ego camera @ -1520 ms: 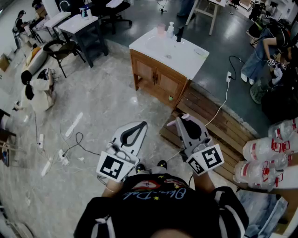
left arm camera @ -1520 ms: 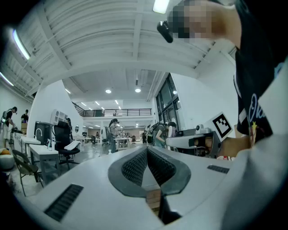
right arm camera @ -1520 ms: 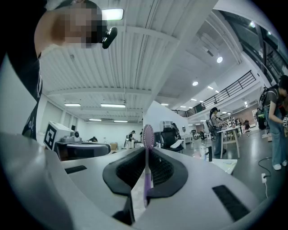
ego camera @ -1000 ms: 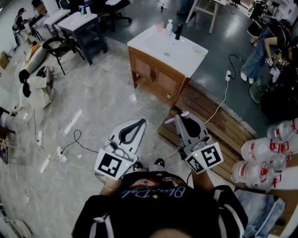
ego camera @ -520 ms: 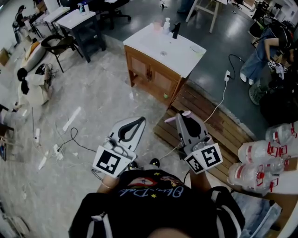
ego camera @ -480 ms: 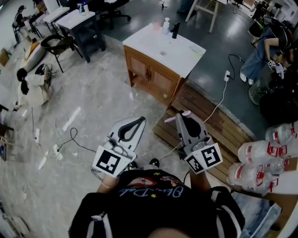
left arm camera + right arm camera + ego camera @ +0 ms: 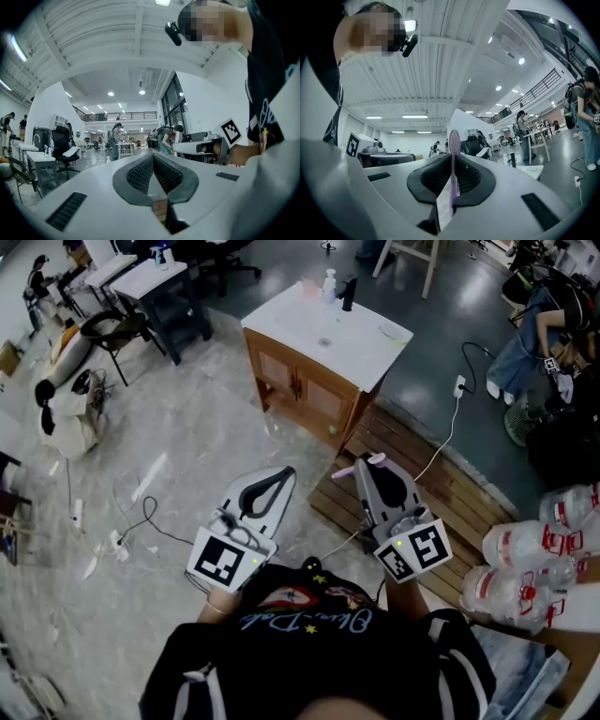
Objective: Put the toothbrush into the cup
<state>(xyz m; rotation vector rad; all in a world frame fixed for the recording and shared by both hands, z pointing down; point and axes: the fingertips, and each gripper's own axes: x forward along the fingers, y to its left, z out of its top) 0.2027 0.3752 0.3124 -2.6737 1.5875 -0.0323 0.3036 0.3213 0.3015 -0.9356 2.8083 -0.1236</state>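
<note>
Right hand-held gripper (image 7: 452, 161): jaws clamping on toothbrush (image 7: 453, 140), brush head sticking up past the tips. Left hand-held gripper (image 7: 153, 159): jaws pressing together, holding nothing. Cup (image 7: 310, 286): sitting on far worktop (image 7: 361, 338), well apart from both.

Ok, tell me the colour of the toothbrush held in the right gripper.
The slim toothbrush is pale lilac, handle and head; clearest in the right gripper view.

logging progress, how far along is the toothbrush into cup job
Done: the right gripper is shut on the slim purple toothbrush. In hand: the toothbrush is held well short of the cup; the left gripper is shut, empty. Left: reaching the pink cup on the white-topped wooden cabinet and dropping it in.
</note>
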